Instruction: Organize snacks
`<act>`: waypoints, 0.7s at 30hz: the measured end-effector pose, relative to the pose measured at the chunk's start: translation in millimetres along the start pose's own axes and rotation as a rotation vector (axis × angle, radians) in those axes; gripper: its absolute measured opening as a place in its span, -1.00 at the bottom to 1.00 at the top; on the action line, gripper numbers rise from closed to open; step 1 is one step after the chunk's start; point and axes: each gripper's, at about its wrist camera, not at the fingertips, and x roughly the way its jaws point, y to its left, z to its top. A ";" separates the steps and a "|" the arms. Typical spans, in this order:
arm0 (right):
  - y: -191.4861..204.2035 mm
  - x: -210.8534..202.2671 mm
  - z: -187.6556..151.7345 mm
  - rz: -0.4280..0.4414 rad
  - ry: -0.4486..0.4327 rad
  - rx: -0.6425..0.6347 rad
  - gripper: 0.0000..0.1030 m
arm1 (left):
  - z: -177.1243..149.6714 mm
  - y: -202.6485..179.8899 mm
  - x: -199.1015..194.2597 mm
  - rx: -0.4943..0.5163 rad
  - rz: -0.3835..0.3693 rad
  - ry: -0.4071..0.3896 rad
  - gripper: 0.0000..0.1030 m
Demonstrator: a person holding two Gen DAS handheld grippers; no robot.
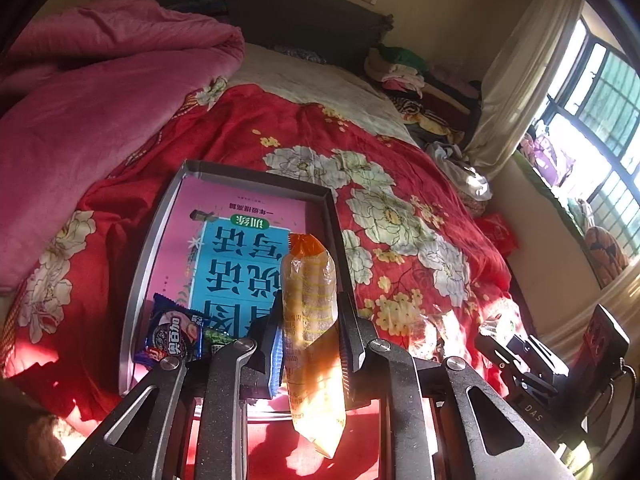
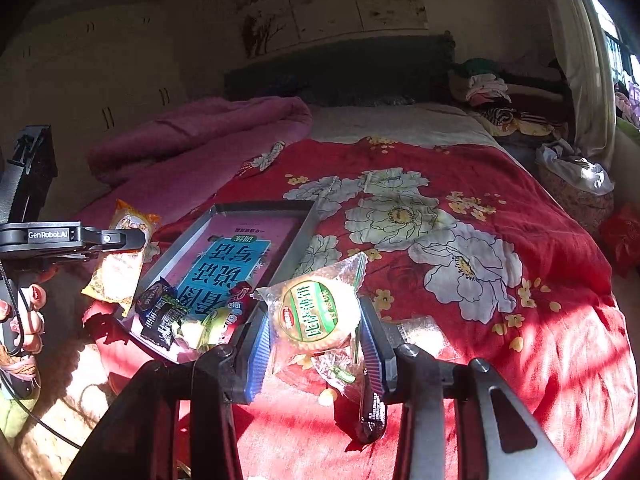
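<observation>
My left gripper [image 1: 308,320] is shut on a long clear packet of biscuits with an orange top [image 1: 310,316], held upright over the near end of a grey tray [image 1: 256,174]. In the right wrist view that same packet [image 2: 120,256] hangs at the left edge. My right gripper [image 2: 314,320] is shut on a round cake in a clear wrapper with a green label [image 2: 314,312], just right of the tray [image 2: 298,240]. The tray holds a pink and blue book [image 1: 244,256], a blue cookie packet [image 1: 176,334] and several small snacks [image 2: 188,320] at its near end.
The tray lies on a red flowered bedspread [image 1: 400,168]. A pink quilt [image 1: 100,92] is heaped at the left. Clothes [image 1: 416,80] are piled at the far right by a curtain [image 1: 520,80]. Loose wrapped snacks [image 2: 424,334] lie on the bedspread near my right gripper. A hand [image 2: 24,320] shows at the left.
</observation>
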 end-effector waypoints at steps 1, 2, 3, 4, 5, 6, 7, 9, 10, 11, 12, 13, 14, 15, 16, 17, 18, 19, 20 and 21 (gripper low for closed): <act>1.4 -0.4 0.2 0.002 -0.001 -0.001 -0.20 | 0.5 3.0 -2.2 -0.006 0.001 -0.004 -0.56; 3.0 -0.9 0.2 0.004 -0.004 -0.004 -0.20 | 1.0 5.6 -4.2 -0.009 0.006 -0.008 -0.56; 4.9 -1.4 0.3 0.006 -0.006 -0.007 -0.20 | 1.0 8.3 -6.5 -0.010 0.014 -0.013 -0.56; 7.2 -2.1 0.4 0.010 -0.008 -0.011 -0.20 | 1.4 11.2 -8.9 -0.013 0.020 -0.017 -0.56; 9.9 -2.9 0.5 0.013 -0.010 -0.016 -0.20 | 1.7 14.6 -11.3 -0.016 0.024 -0.022 -0.56; 12.7 -2.8 0.5 0.017 -0.011 -0.020 -0.20 | 2.1 18.4 -13.4 -0.020 0.030 -0.027 -0.56; 16.3 -3.2 0.4 0.023 -0.011 -0.026 -0.20 | 2.3 22.3 -15.4 -0.024 0.037 -0.032 -0.56; 23.1 -3.1 0.6 0.030 -0.012 -0.037 -0.20 | 1.8 31.8 -19.5 -0.038 0.048 -0.039 -0.56; 26.3 -2.6 0.8 0.035 -0.011 -0.042 -0.20 | 1.5 36.7 -21.4 -0.045 0.055 -0.041 -0.56; 29.3 -2.3 0.9 0.042 -0.010 -0.045 -0.20 | 1.2 41.2 -22.5 -0.051 0.062 -0.042 -0.56; 32.3 -2.1 0.9 0.050 -0.010 -0.048 -0.20 | 0.8 45.7 -23.6 -0.057 0.071 -0.043 -0.56; 35.5 -1.8 0.7 0.055 -0.009 -0.053 -0.20 | 1.1 49.6 -23.9 -0.063 0.077 -0.041 -0.56; 38.3 -0.7 1.0 0.058 -0.007 -0.058 -0.20 | 0.3 53.9 -24.6 -0.070 0.082 -0.041 -0.56; 40.9 0.2 1.1 0.061 -0.004 -0.062 -0.20 | -0.2 58.4 -25.8 -0.076 0.087 -0.044 -0.56; 43.0 1.4 1.1 0.064 -0.001 -0.063 -0.20 | -0.8 61.8 -26.9 -0.079 0.093 -0.046 -0.56; 45.1 2.4 1.3 0.068 0.002 -0.065 -0.20 | -1.0 65.4 -27.9 -0.084 0.099 -0.050 -0.56; 47.7 2.4 1.4 0.070 0.003 -0.068 -0.20 | -1.4 68.6 -29.1 -0.088 0.104 -0.055 -0.56; 49.8 2.5 1.4 0.072 0.003 -0.070 -0.20 | -1.6 71.6 -30.0 -0.091 0.108 -0.058 -0.56; 51.5 2.6 1.5 0.075 0.004 -0.072 -0.20 | -2.0 74.7 -30.6 -0.095 0.113 -0.061 -0.56; 53.4 2.3 1.8 0.077 0.002 -0.074 -0.20 | -2.3 77.9 -31.0 -0.099 0.118 -0.064 -0.56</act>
